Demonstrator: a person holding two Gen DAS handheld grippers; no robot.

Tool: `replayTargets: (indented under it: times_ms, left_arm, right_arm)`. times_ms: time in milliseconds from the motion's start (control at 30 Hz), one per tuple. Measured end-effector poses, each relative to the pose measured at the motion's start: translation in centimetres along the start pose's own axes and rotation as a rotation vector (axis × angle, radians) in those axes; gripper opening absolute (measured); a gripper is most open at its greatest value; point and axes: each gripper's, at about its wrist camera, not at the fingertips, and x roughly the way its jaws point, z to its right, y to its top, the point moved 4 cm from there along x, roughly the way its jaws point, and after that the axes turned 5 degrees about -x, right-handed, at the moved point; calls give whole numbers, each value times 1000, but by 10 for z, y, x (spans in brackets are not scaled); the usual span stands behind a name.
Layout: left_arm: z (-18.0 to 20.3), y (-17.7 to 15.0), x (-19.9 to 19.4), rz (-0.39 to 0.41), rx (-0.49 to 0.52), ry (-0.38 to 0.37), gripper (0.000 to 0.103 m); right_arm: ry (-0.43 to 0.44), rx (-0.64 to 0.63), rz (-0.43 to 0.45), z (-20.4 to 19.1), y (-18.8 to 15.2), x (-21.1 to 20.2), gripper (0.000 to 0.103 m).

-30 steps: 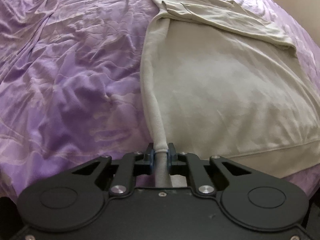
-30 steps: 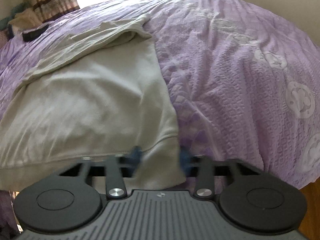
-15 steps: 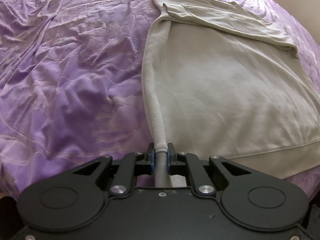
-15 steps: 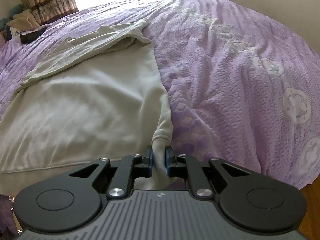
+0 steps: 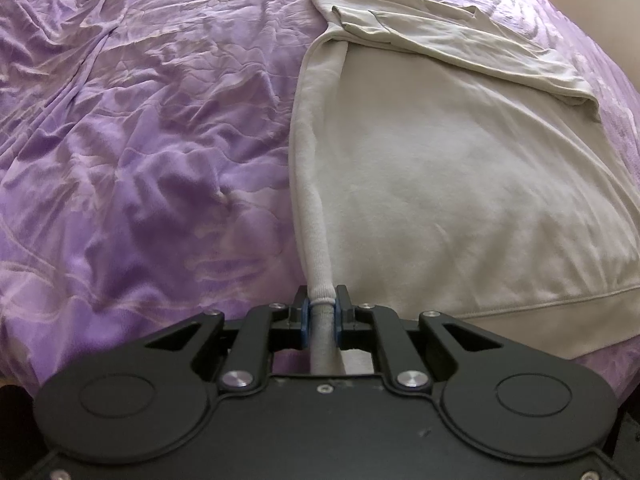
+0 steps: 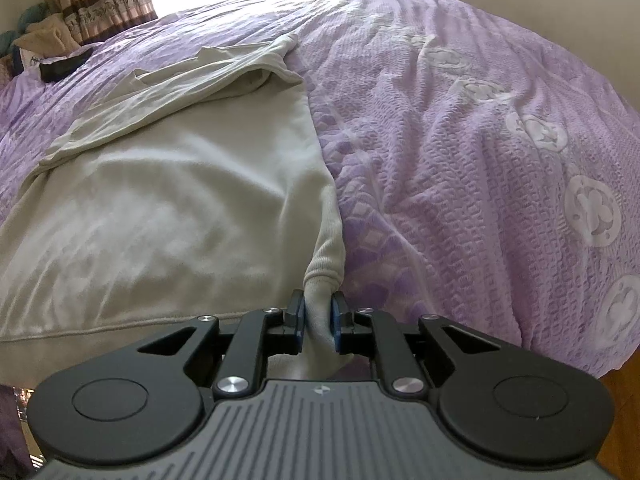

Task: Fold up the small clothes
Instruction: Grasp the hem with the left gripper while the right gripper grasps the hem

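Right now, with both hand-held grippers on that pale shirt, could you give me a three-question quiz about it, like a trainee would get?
1. True or false: the left hand-held gripper pinches a corner of the beige shirt.
2. What does the shirt lie on? A) a wooden table B) a purple bedspread C) a sofa
3. What does the right hand-held gripper hold?

Key: 1 true; 2 B; 3 the shirt's other bottom corner, at its hem.

Black left tool (image 5: 320, 314), grey-ribbed right tool (image 6: 319, 318), blue pads, silver screws
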Motion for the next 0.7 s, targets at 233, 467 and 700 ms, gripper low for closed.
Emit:
replayTargets:
  times_ms: [233, 467, 700]
  left_arm:
    - [-3, 5, -2, -2, -48, -19, 8]
    - [3, 20, -16, 37, -65, -33, 8]
    - [6, 26, -21, 63, -51, -57, 8]
  right_arm:
    - [-1, 45, 38, 3, 4, -7, 14]
    - [-27, -21, 139, -15, 29, -25, 13]
    - [-47, -38, 213, -21, 44, -35, 12]
